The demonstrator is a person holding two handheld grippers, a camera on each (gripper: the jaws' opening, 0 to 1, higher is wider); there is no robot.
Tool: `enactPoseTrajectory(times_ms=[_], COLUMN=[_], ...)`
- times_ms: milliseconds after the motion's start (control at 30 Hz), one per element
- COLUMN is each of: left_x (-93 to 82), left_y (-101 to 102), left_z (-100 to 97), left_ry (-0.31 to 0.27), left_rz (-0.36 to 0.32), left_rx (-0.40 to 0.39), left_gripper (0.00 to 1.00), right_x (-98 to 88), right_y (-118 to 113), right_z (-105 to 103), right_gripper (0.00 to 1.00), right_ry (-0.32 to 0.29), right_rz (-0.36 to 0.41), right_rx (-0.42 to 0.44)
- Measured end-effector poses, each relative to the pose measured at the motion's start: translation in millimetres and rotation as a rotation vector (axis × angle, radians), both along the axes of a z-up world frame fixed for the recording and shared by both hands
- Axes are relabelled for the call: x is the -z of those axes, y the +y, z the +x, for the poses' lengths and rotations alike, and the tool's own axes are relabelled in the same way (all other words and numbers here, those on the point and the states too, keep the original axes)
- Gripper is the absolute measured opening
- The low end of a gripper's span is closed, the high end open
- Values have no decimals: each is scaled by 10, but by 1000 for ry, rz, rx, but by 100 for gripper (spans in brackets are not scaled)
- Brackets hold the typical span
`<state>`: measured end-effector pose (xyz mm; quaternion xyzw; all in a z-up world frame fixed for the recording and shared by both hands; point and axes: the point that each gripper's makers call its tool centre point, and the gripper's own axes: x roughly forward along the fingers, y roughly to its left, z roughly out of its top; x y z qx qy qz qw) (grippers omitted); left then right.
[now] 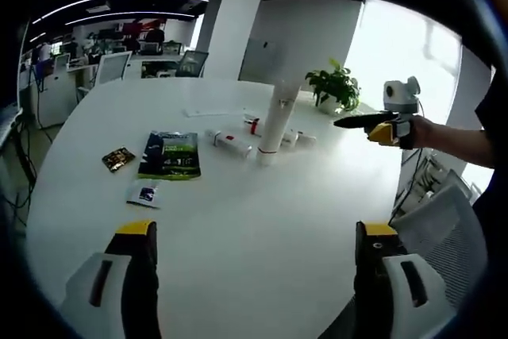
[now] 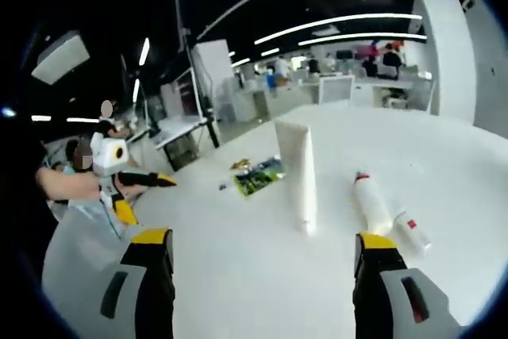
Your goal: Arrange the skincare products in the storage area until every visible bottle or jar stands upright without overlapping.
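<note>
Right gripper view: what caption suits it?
Open right gripper faces an upright white tube beside two fallen bottles on a white table.

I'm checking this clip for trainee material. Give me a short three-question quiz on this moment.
1. True or false: the tall white tube stands upright on the table.
2. The white bottle with the red cap is: A) upright B) lying down C) held in a gripper.
3. Fill in: the left gripper has its jaws ____.

Key: 1 true; 2 B; 3 open. The right gripper is open too.
</note>
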<state>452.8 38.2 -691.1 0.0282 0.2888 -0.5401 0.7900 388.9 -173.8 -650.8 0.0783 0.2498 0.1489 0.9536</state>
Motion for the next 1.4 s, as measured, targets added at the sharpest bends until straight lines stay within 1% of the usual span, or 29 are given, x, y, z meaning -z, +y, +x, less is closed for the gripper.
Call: enactPoseTrajectory(times_ms=[133, 267, 400, 567, 633, 733, 833, 1000, 1167, 1400], left_x=[-58, -125, -138, -174, -182, -183, -164, -110, -115, -134], left_y=[32, 45, 73, 126, 148, 189, 231, 277, 287, 289], left_z=[-27, -62, -93, -130, -147, -182, -218, -287, -315, -286], left_ry=[1, -6, -19, -23, -24, -22, -17, -1, 5, -2], left_rz=[-9, -23, -15, -17, -17, -15, -11, 0, -5, -9], left_rx=[-6, -7, -2, -8, -12, -17, -24, -35, -41, -45], left_gripper=[98, 99, 99, 99, 99, 99, 99, 99, 99, 99], right_x=[-32, -3, -12, -3, -4, 66, 77, 161, 187, 97], right_y=[38, 99, 173, 183, 192, 213, 270, 260, 261, 220], right_z=[-84, -189, -271, -396, -437, -539, -621, -714, -751, -697], right_gripper=[99, 99, 99, 99, 99, 99, 99, 99, 99, 99], right_ry=[-5, 6, 3, 7, 0, 39, 49, 73, 83, 64], right_rz=[18, 1, 18, 13, 19, -13, -9, 1, 3, 8], right_rx=[35, 50, 68, 105, 104, 101, 96, 121, 132, 149])
